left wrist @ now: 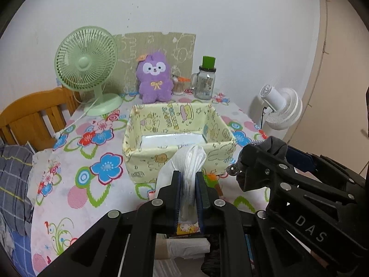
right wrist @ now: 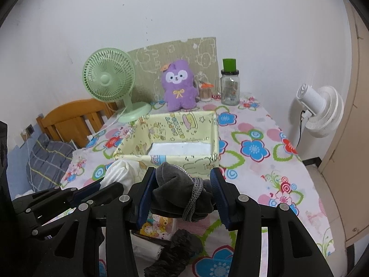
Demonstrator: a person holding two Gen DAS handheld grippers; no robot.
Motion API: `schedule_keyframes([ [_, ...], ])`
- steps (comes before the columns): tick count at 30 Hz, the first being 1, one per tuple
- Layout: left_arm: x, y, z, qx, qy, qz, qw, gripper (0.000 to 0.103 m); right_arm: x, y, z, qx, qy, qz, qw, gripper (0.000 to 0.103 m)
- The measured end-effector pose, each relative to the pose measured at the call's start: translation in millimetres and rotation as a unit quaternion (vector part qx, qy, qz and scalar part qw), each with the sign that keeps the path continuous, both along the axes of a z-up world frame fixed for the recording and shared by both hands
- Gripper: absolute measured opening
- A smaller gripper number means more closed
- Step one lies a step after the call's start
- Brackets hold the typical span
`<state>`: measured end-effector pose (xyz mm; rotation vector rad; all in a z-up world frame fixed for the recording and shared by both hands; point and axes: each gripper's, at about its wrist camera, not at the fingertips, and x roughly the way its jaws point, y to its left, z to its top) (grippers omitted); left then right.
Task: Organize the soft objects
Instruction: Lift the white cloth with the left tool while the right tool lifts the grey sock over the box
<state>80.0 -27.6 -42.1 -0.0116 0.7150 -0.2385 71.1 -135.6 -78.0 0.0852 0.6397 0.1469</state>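
My left gripper [left wrist: 188, 192] pinches one white cloth [left wrist: 192, 161]; my right gripper [right wrist: 182, 195] clamps one dark grey garment [right wrist: 177, 191] with a braided cord. Both hang side by side above the floral table's [right wrist: 265, 173] near part, just before the one empty yellow fabric bin [left wrist: 147, 159]. The table's right side lies bare to its edge. Two fans: a green fan [left wrist: 86, 63] and a white fan [left wrist: 281, 107].

Both wrist views look down, side by side, sharing the yellow bin [left wrist: 180, 136].
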Motion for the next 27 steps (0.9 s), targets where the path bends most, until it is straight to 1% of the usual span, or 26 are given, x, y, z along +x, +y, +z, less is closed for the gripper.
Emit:
schedule_keyframes([
  [7, -3, -1, 19, 0.004, -0.022, -0.001, 0.9998, 0.010, -6, 0, 21, 0.001, -0.023, -0.001, 1.000, 0.052],
  [18, -3, -6, 39, 0.003, -0.043, -0.017, 0.9989, 0.010, -11, -4, 42, 0.006, -0.043, -0.004, 0.999, 0.052],
  [27, 10, -7, 48, 0.002, -0.051, -0.019, 0.9985, 0.010, -3, -7, 55, 0.008, -0.057, -0.009, 0.998, 0.052],
])
